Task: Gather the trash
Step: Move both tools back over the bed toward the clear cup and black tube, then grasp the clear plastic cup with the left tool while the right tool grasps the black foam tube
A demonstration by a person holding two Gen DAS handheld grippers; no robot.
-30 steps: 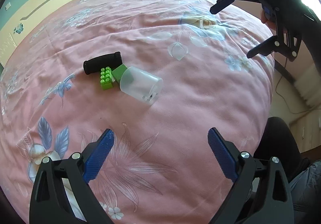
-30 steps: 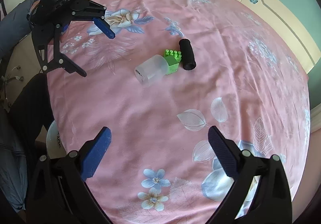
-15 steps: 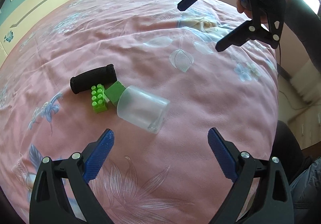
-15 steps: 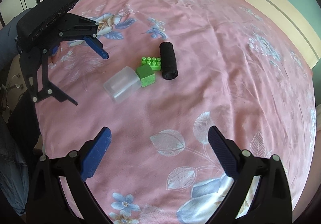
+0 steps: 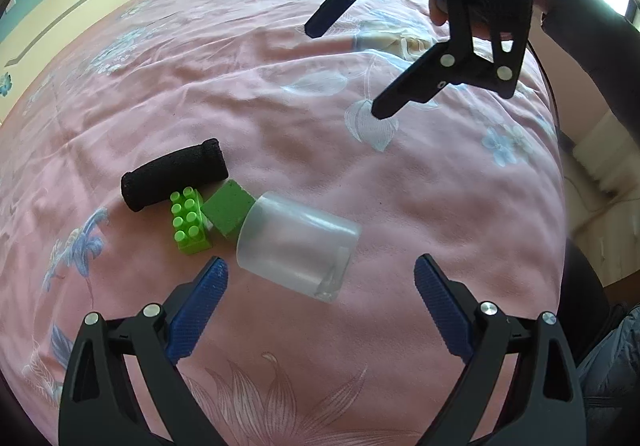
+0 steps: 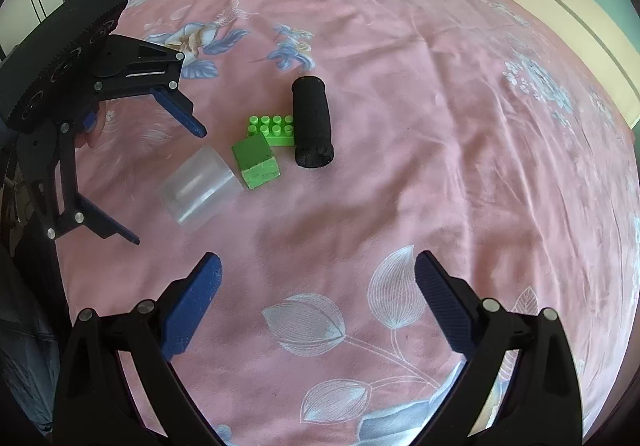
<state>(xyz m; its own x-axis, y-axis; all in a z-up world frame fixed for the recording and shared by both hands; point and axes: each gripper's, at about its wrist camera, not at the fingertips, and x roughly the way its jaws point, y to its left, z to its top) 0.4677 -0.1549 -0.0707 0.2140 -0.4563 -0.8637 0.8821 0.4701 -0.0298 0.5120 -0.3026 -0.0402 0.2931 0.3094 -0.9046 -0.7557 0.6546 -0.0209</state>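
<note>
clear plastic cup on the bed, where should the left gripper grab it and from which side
Probably across the middle of its round wall. The clear plastic cup lies on its side just ahead of the open left gripper, so come straight down and forward, fingers straddling the wall, clear of the green cube touching one end.

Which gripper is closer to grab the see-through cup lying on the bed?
Left hand-held gripper: open, with the clear plastic cup just ahead. The right hand-held gripper sits farther back.
</note>
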